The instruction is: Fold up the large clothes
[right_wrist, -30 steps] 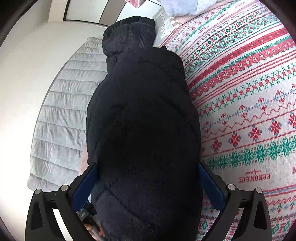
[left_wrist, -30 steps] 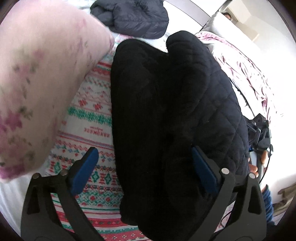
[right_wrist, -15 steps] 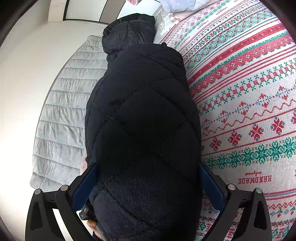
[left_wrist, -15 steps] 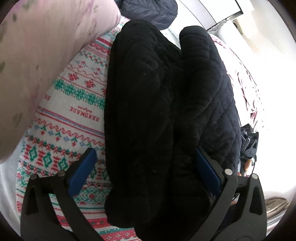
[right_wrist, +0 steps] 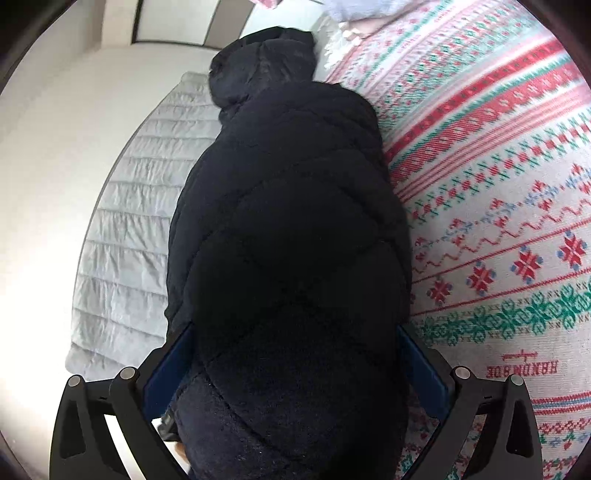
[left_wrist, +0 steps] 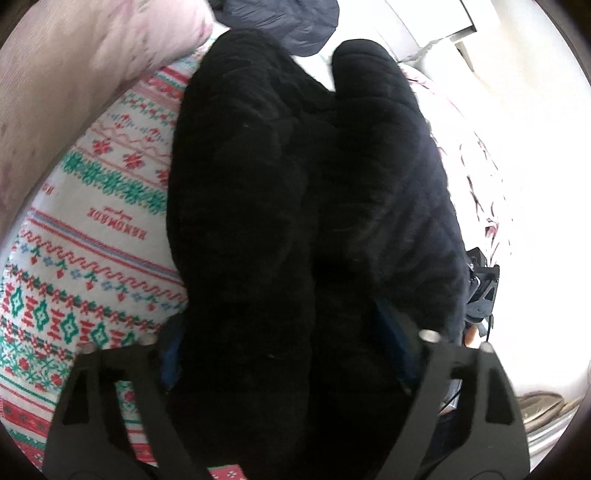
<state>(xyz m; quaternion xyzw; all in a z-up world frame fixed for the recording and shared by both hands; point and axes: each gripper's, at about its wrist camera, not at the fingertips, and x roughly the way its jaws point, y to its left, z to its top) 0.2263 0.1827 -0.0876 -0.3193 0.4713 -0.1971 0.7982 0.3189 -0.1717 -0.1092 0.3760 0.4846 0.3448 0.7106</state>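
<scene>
Garment: black quilted coat (left_wrist: 303, 206), bulky, lying lengthwise on the bed along the bed's edge; folded into two thick lobes side by side as seen from the left wrist view.
Coat, far end: hood or collar bunched up (right_wrist: 266, 62) toward the bed's far edge, in the right wrist view.
Bed cover: patterned blanket (left_wrist: 92, 236), white with red and green bands; coat rests on it, with the blanket showing to one side only.
Mattress edge: grey quilted pad (right_wrist: 125, 229) showing on the coat's other side, along the bed's edge.
Left gripper (left_wrist: 291, 343): jaws closing around the near end of the coat; both lobes sit between the blue pads; picture too dark and blurred to tell whether the pads press the fabric yet.
Right gripper (right_wrist: 295, 365): jaws spread wide, the coat's near end filling the whole gap; both blue pads lie against the fabric, gripping the coat.
Pillow: pink floral pillow (left_wrist: 74, 74) at the blanket's far corner, beside the coat.
Other clothing: dark blue padded garment (left_wrist: 284, 22) heaped past the coat's far end.
</scene>
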